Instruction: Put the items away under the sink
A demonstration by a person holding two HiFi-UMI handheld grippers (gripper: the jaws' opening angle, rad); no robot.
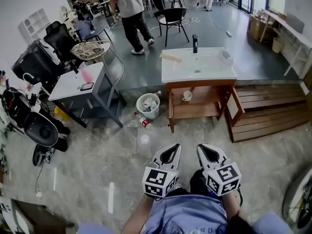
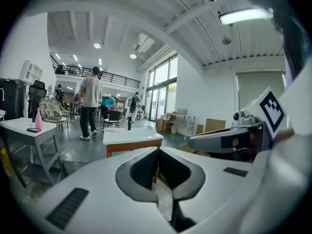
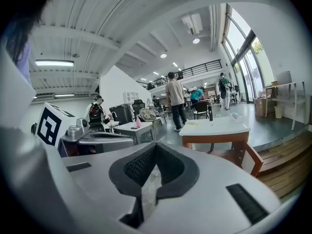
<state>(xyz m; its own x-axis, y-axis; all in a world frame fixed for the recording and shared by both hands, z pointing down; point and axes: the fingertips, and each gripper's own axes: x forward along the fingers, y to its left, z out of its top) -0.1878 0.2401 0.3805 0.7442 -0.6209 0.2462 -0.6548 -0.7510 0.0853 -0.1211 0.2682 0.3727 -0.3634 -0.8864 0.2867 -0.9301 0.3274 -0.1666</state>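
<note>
The white sink sits on a wooden cabinet whose two doors stand open; a white mug rests on the shelf inside. On the floor to its left are a white basket holding several items and a red-capped bottle. My left gripper and right gripper are side by side close to my body, well short of the cabinet. Both are shut with nothing between the jaws. The sink shows far ahead of the left gripper and likewise the sink beyond the right gripper.
A grey table with a pink spray bottle stands at the left, black bags and chairs beyond it. Wooden steps lie right of the cabinet. A person walks behind the sink. A bicycle wheel is at lower right.
</note>
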